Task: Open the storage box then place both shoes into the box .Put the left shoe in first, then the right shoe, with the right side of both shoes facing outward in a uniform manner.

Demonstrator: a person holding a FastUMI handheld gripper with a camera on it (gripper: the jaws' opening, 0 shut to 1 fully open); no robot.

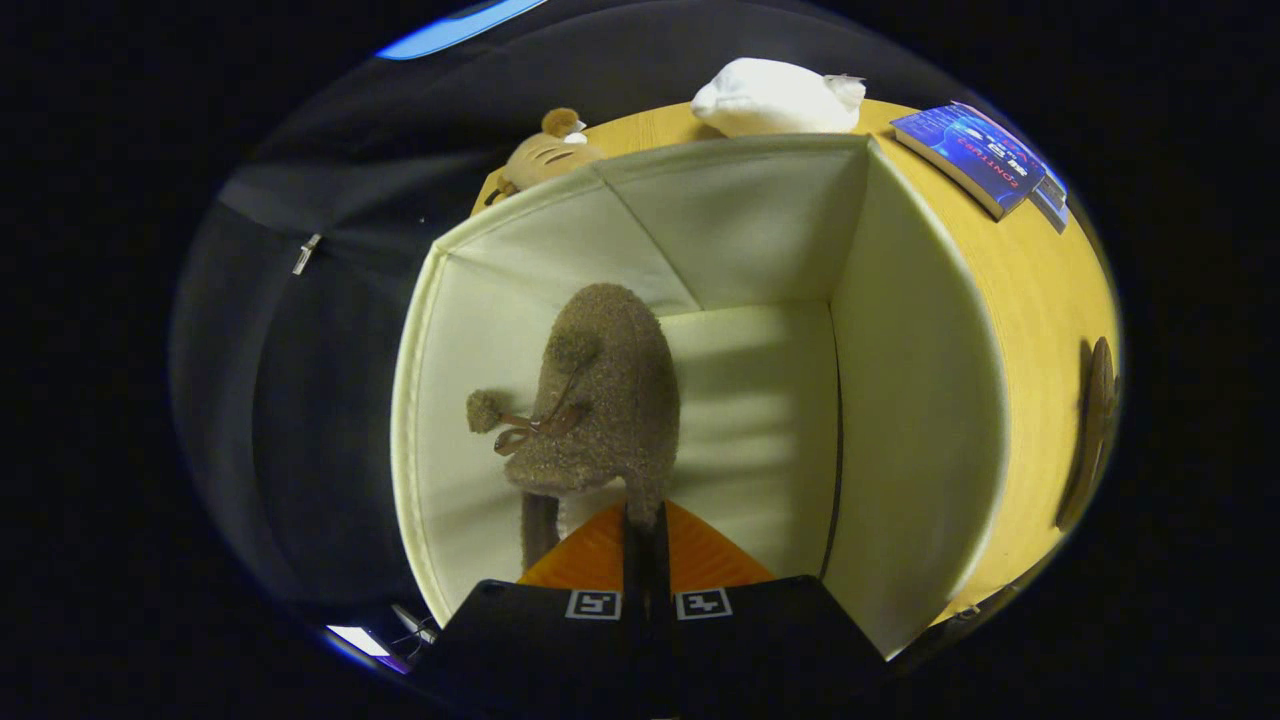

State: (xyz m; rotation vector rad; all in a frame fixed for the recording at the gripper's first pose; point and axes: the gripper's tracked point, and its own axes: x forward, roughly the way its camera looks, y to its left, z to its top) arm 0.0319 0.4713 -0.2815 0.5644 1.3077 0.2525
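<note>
I look down into an open cream storage box [900,400] standing on a wooden table. A fuzzy brown shoe [610,390] with a small bow and pom-poms hangs inside the box, near its left wall, toe pointing away from me. My gripper [645,525] is shut on the shoe's rear edge, both fingers pressed together on the thin fabric. A second brown shoe [1095,430] lies on the table to the right of the box, partly cut off.
On the wooden table [1040,300] beyond the box sit a plush toy [545,155], a white pillow-like bag [775,97] and a blue book [975,155]. Dark cloth hangs left of the box.
</note>
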